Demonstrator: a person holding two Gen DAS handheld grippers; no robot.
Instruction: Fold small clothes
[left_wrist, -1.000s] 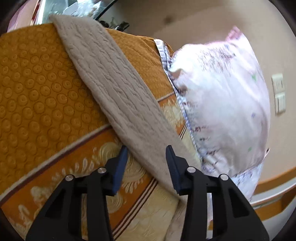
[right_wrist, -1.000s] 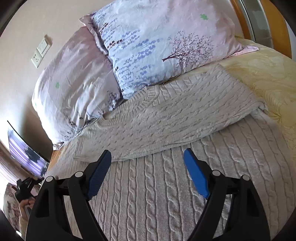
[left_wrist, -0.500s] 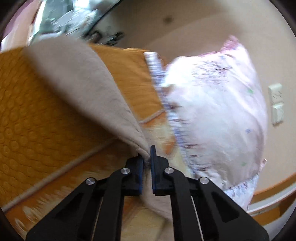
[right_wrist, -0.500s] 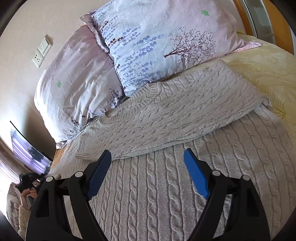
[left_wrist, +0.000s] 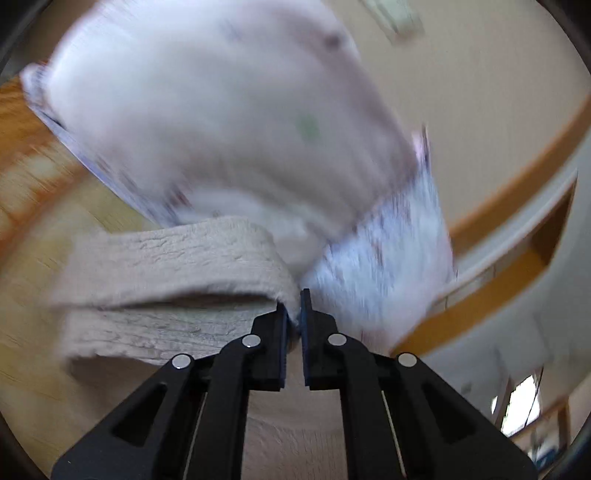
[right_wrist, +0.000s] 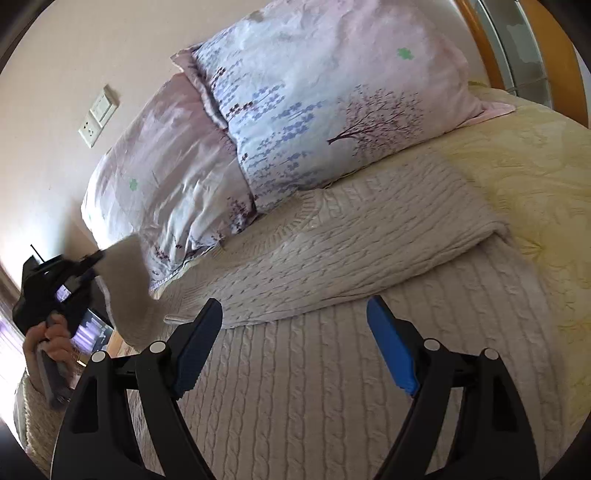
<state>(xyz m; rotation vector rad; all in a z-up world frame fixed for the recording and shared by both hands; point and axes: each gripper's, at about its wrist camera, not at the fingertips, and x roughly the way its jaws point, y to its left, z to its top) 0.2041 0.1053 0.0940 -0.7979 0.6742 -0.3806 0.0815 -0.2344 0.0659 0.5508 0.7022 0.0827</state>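
Note:
A beige cable-knit sweater (right_wrist: 332, 376) lies spread on the bed, one sleeve folded across its chest (right_wrist: 369, 240). My left gripper (left_wrist: 294, 306) is shut on the other sleeve (left_wrist: 173, 258) and holds it lifted off the bed; the sleeve doubles back to the left. In the right wrist view the left gripper (right_wrist: 92, 260) shows at far left with the raised sleeve (right_wrist: 129, 284) hanging from it. My right gripper (right_wrist: 295, 332) is open and empty, hovering over the sweater's body.
Two floral pillows (right_wrist: 314, 110) (right_wrist: 162, 177) lie at the head of the bed against the wall. A yellow bedspread (right_wrist: 535, 206) lies under the sweater. A wooden headboard (right_wrist: 491, 44) is at the right. Wall switches (right_wrist: 98, 114) sit above the pillows.
My left gripper closed on the sleeve, lifted it off the orange cover and swung it toward the pillows. My right gripper stayed open and barely moved.

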